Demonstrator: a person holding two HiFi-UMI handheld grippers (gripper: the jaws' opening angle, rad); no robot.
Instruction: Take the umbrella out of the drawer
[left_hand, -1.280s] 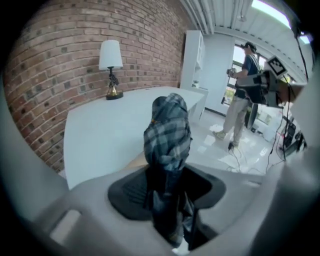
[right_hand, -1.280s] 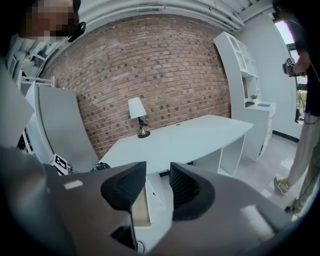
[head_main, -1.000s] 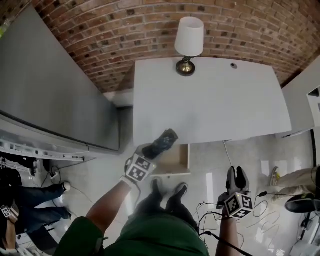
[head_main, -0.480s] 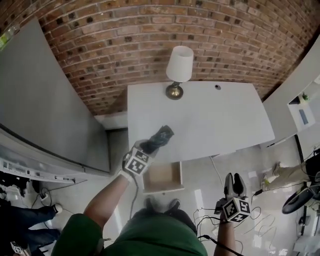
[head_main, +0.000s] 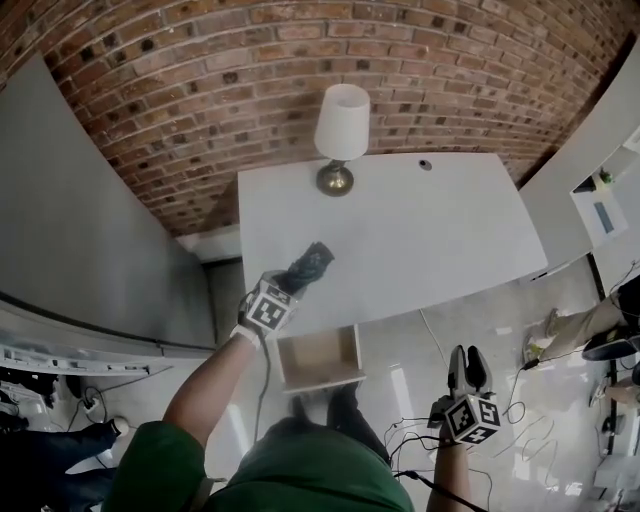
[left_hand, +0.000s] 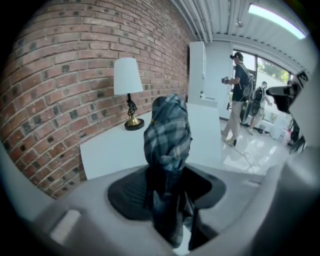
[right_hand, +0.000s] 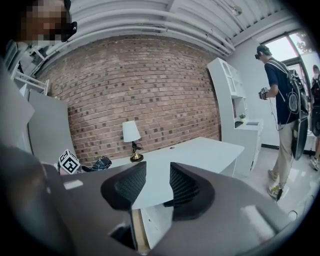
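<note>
The umbrella (left_hand: 167, 132) is out of the drawer (head_main: 318, 355). The left tongs (head_main: 288, 287) are clamped on its lower end and hold it up in the air, by the near left corner of the white worktop (head_main: 420, 240). The drawer hangs open below the worktop edge and looks empty. I think the main job is done, and only a safe put-down is left.

Here is what could go wrong. The tongs pinch just one end of the umbrella, and that end is soft, baggy cloth. Most of the umbrella sticks out past the tongs. If the cloth slides over the hard part inside, the umbrella could tip or slip out and drop onto the worktop or the floor. A quick swing would make that more likely.

The lamp (head_main: 340, 125) stands at the back of the worktop, well apart from the umbrella for now. A long reach that way could knock it over.

The right tongs (head_main: 470, 362) are down low and far off to the side. They are apart, with nothing between them, so they are too far away to catch a falling umbrella.

The open drawer sits right in front of the person's legs, so a step forward could bump it. Cables (head_main: 415, 420) lie on the floor near the feet and could trip someone.
</note>
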